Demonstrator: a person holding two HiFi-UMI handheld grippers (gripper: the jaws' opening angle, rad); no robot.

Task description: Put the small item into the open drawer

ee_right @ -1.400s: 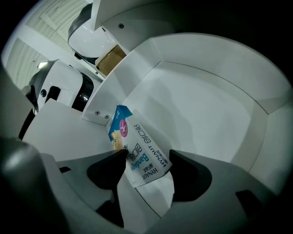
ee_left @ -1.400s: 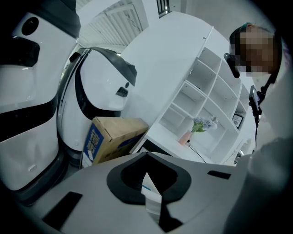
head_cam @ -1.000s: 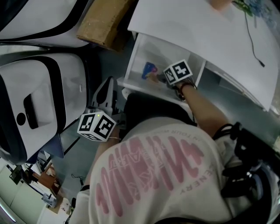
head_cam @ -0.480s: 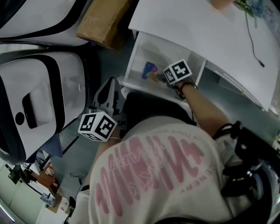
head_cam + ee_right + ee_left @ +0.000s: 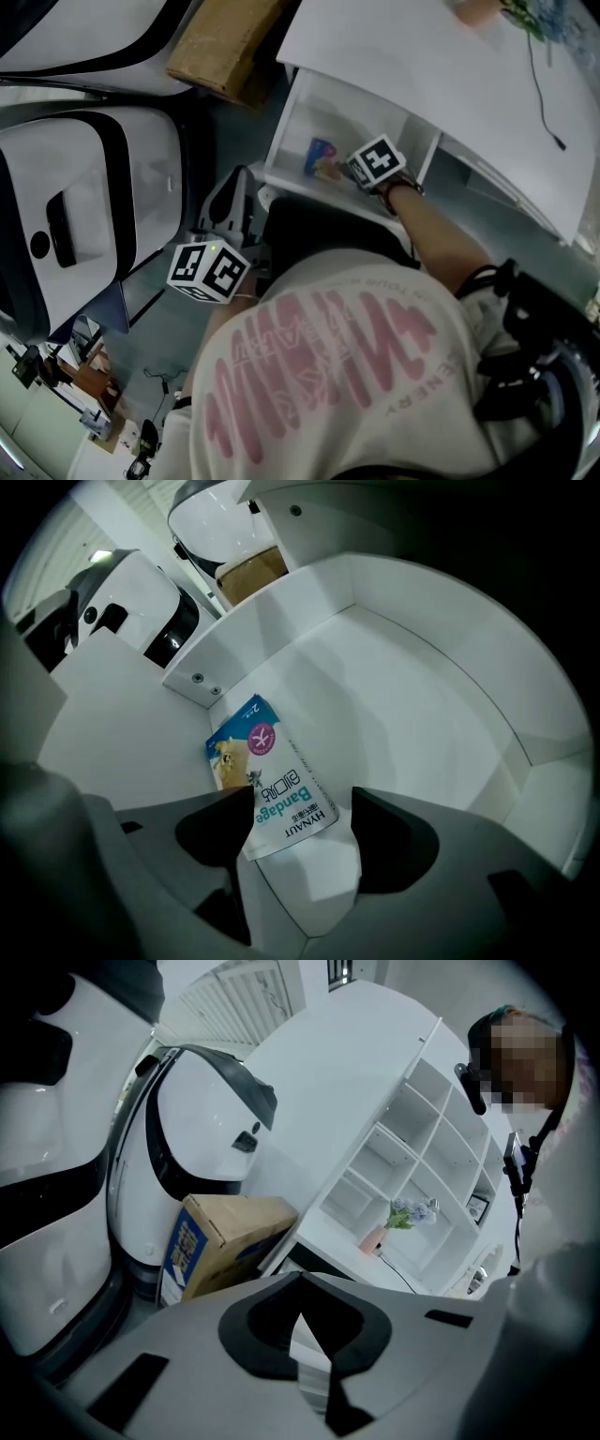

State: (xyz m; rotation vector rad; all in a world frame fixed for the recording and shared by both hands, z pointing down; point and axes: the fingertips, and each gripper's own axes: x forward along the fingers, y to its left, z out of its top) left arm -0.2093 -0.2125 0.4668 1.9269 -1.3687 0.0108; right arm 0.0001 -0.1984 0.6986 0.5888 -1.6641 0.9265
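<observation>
Pointing the right gripper [image 5: 300,799] steeply down inside the open drawer [image 5: 349,114], at about 12 o'clock in the head view, just under the edge of the white desktop [image 5: 422,66]. Holding its jaws spread wide, having just been opening them further, and pinching nothing. Lying on the drawer floor, toward 8 o'clock in the right gripper view and close along the drawer's side wall: the small item, a blue-and-white bandage box [image 5: 270,772]. Showing the box's near end between the two jaws, with the 9 o'clock jaw overlapping its edge and the 3 o'clock jaw standing clear of it; not possible to tell whether the overlapping jaw is touching the box. Hanging the left gripper [image 5: 301,1279] outside the drawer, at about 9 o'clock in the head view, beside the person's pink-printed shirt [image 5: 328,375]. Pressing its jaws together at the tips, with nothing between them. Facing, past those tips, a cardboard box [image 5: 220,1241] at 9 o'clock, rounded white-and-black housings [image 5: 202,1119] at 10 o'clock, a white shelf unit [image 5: 422,1166] at 2 o'clock, and a small pink pot [image 5: 373,1239] of flowers near the shelves at 3 o'clock.
</observation>
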